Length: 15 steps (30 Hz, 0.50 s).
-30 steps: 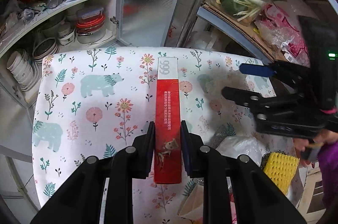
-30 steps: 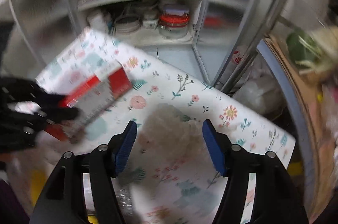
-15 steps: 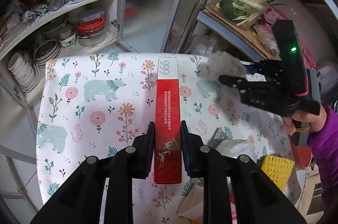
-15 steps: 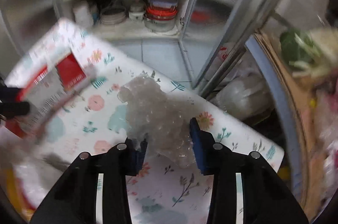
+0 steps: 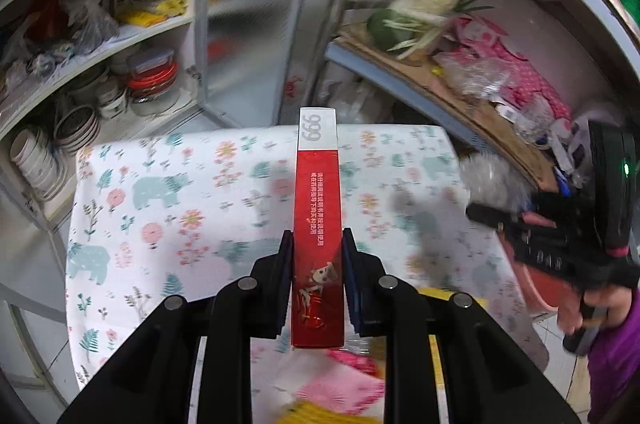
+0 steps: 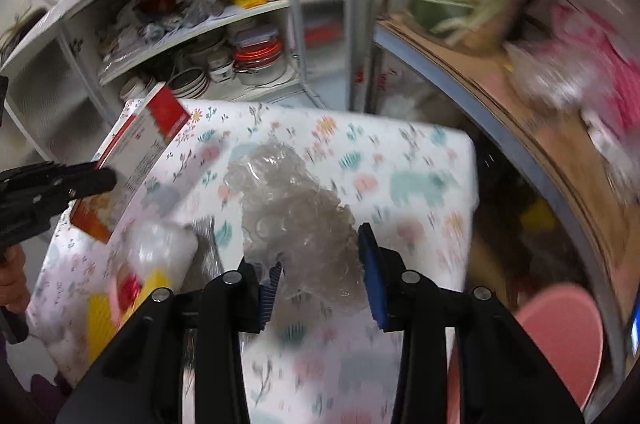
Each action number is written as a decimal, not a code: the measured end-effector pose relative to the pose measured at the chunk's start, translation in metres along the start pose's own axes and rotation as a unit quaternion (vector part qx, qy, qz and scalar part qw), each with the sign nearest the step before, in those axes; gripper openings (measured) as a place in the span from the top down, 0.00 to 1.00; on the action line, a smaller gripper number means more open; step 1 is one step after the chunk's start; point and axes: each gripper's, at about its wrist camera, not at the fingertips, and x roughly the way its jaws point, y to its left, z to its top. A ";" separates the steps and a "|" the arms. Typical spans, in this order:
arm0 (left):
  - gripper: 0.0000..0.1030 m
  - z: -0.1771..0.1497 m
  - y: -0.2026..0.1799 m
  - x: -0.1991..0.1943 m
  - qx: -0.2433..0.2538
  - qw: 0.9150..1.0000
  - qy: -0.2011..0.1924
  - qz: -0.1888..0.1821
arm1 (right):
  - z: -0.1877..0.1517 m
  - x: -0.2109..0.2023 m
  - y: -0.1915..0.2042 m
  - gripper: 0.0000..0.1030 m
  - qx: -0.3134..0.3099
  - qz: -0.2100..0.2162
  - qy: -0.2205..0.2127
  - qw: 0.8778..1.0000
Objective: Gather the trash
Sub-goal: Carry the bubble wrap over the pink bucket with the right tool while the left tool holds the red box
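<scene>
A long red and white carton (image 5: 318, 183) is clamped upright between the pads of my left gripper (image 5: 316, 244), held above the floral tablecloth (image 5: 180, 191). In the right wrist view the same carton (image 6: 140, 151) shows at the left with the left gripper (image 6: 92, 179) on it. My right gripper (image 6: 320, 256) is shut on a crumpled wad of clear plastic wrap (image 6: 296, 207), lifted off the cloth. From the left wrist view that wad (image 5: 490, 179) hangs past the table's right edge, with a hand and purple sleeve behind the gripper.
On the near part of the table lie a yellow scrubber (image 6: 100, 320), a white plastic bag (image 6: 160, 248) and pink wrappers (image 5: 344, 388). A pink round container (image 6: 560, 336) stands low at the right. An open cupboard of bowls (image 5: 80, 119) stands behind, and a cluttered shelf (image 5: 420, 11) at the right.
The right gripper closed on the plastic wad, lifted it and swung it right, past the table's edge. The left gripper rose a little with the carton.
</scene>
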 end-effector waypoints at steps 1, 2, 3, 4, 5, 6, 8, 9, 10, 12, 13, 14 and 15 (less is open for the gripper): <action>0.79 0.000 -0.009 -0.002 0.006 1.000 -0.003 -0.004 | -0.006 -0.005 -0.001 0.63 0.008 -0.001 -0.002 1.000; 0.79 0.001 -0.018 -0.004 0.012 1.000 -0.005 -0.008 | -0.014 -0.012 -0.005 0.63 0.020 -0.002 -0.004 1.000; 0.79 0.000 -0.025 -0.005 0.017 1.000 -0.006 -0.012 | -0.022 -0.019 -0.008 0.63 0.031 -0.001 -0.008 0.999; 0.79 0.000 -0.033 -0.007 0.022 1.000 -0.007 -0.016 | -0.030 -0.026 -0.010 0.63 0.041 0.000 -0.010 0.999; 0.79 -0.001 -0.045 -0.008 0.031 0.999 -0.009 -0.020 | -0.037 -0.031 -0.011 0.63 0.047 0.001 -0.013 0.999; 0.79 0.000 -0.053 -0.008 0.036 0.999 -0.009 -0.022 | -0.044 -0.036 -0.013 0.63 0.055 0.001 -0.016 0.998; 0.79 -0.002 -0.073 -0.008 0.050 0.998 -0.009 -0.031 | -0.055 -0.044 -0.016 0.63 0.067 0.001 -0.022 0.998; 0.79 -0.004 -0.080 -0.008 0.056 0.998 -0.008 -0.034 | -0.061 -0.049 -0.018 0.63 0.075 0.000 -0.025 0.997; 0.79 -0.005 -0.088 -0.008 0.062 0.997 -0.007 -0.036 | -0.066 -0.053 -0.020 0.63 0.080 0.000 -0.027 0.996; 0.79 -0.009 -0.106 -0.006 0.080 0.996 -0.006 -0.040 | -0.076 -0.061 -0.027 0.63 0.093 -0.002 -0.032 0.995; 0.79 -0.011 -0.115 -0.005 0.088 0.995 -0.006 -0.042 | -0.081 -0.065 -0.030 0.63 0.100 -0.004 -0.035 0.994; 0.79 -0.013 -0.121 -0.005 0.094 0.995 -0.006 -0.044 | -0.083 -0.068 -0.033 0.63 0.105 -0.005 -0.037 0.994; 0.79 -0.016 -0.132 -0.004 0.104 0.993 -0.006 -0.047 | -0.087 -0.072 -0.037 0.63 0.111 -0.007 -0.039 0.993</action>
